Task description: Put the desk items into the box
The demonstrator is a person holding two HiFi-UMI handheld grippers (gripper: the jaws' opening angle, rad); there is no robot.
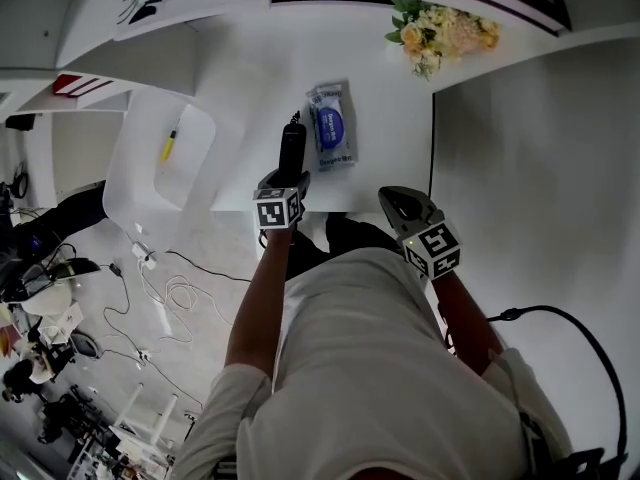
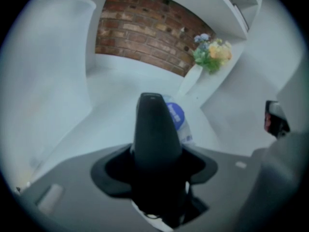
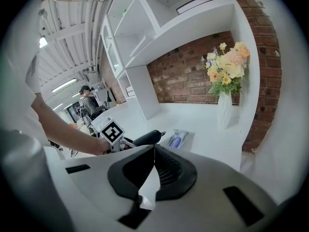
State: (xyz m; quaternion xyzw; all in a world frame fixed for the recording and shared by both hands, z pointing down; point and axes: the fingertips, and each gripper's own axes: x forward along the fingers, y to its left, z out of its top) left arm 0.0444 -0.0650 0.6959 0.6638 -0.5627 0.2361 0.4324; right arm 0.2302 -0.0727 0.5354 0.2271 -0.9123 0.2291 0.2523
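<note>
As the head view shows, the left gripper pinches a black tool that points away up the desk; the box lies just to its left. In the left gripper view, the jaws clamp the tool's base. In the right gripper view, the right gripper has its jaws pressed together, empty, and is farther from the box.

Yellow flowers in white vase, brick wall, cables on floor

The head view looks steeply down. Both gripper views face far across the desk, sharing its flowers and pack
</note>
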